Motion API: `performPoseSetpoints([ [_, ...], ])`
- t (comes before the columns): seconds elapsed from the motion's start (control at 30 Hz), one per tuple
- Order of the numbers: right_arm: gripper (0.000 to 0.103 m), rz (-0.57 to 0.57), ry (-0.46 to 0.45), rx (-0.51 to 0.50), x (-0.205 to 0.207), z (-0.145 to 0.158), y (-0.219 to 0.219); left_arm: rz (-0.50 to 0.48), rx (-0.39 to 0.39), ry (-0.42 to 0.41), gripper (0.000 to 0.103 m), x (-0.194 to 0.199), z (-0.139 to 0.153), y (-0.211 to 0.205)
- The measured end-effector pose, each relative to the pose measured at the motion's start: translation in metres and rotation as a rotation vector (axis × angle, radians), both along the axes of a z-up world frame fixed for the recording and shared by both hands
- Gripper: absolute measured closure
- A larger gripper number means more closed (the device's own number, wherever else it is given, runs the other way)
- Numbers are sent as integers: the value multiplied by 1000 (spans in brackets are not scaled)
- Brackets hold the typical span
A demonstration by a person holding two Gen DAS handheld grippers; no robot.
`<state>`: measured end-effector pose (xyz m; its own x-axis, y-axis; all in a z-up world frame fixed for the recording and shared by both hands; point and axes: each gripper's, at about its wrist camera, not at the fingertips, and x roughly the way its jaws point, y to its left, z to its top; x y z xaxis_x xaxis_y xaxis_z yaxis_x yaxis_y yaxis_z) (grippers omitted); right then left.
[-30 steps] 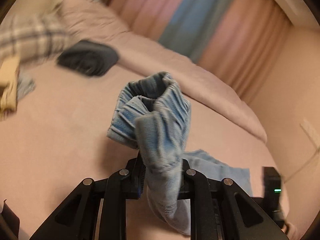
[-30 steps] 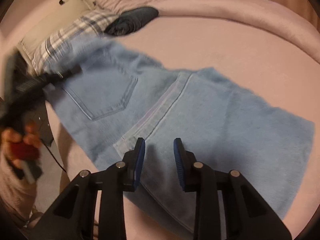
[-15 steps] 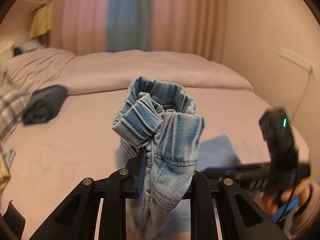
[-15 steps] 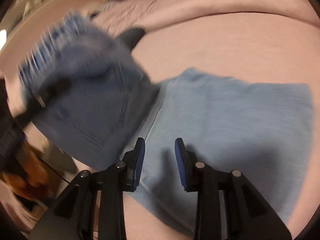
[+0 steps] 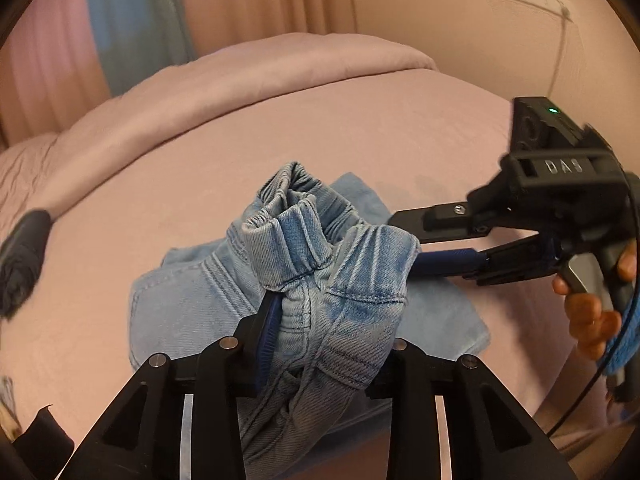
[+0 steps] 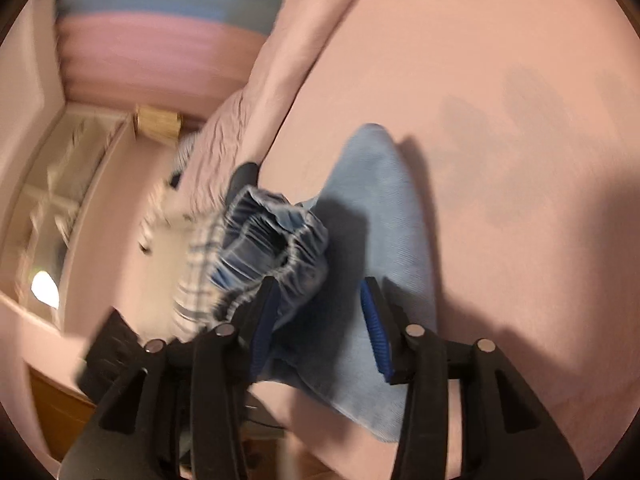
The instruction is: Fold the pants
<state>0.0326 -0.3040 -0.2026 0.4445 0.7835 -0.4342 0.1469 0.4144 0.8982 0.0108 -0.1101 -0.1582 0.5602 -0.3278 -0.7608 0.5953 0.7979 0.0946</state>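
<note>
Pants (image 5: pixel 320 304): you have carried the bunched waistband over the leg half lying on the bed (image 5: pixel 400 140), and your left gripper (image 5: pixel 328 340), fingers just easing apart, still cradles it. Beyond, your right gripper (image 6: pixel 320 312) widens, holding nothing. Judged: fold nearly laid.

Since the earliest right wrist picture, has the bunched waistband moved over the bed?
Yes. The waistband, in the left claw, has crossed from beside the checked cloth to above the jeans' flat part.
</note>
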Motion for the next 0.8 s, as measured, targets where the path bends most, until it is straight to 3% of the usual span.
performPoseSetpoints([
  [0.03,54,6,14,31,-3,-1,1,-21,-5,5,47,-1,2,0],
  [0.1,52,26,30,74,-7,2,6,-96,-50,35,14,-5,9,-3],
  [0.17,49,37,42,139,-6,5,13,-161,-10,-49,13,-20,17,-9],
  [0.2,40,41,54,144,-7,8,17,-180,11,-94,13,-27,20,-12],
  [0.23,37,42,55,137,-11,11,23,-190,16,-123,13,-30,23,-13],
  [0.3,36,58,46,109,-9,19,26,-182,-17,-113,13,-29,30,-8],
  [0.5,36,118,102,-51,-1,25,24,52,-188,-46,13,-5,46,67],
  [0.73,34,165,124,-103,0,13,35,367,-322,119,13,12,14,163],
  [0.77,37,174,120,-135,1,14,38,392,-343,140,13,12,10,170],
  [0.8,50,186,108,-158,4,14,41,410,-355,152,13,11,7,174],
])
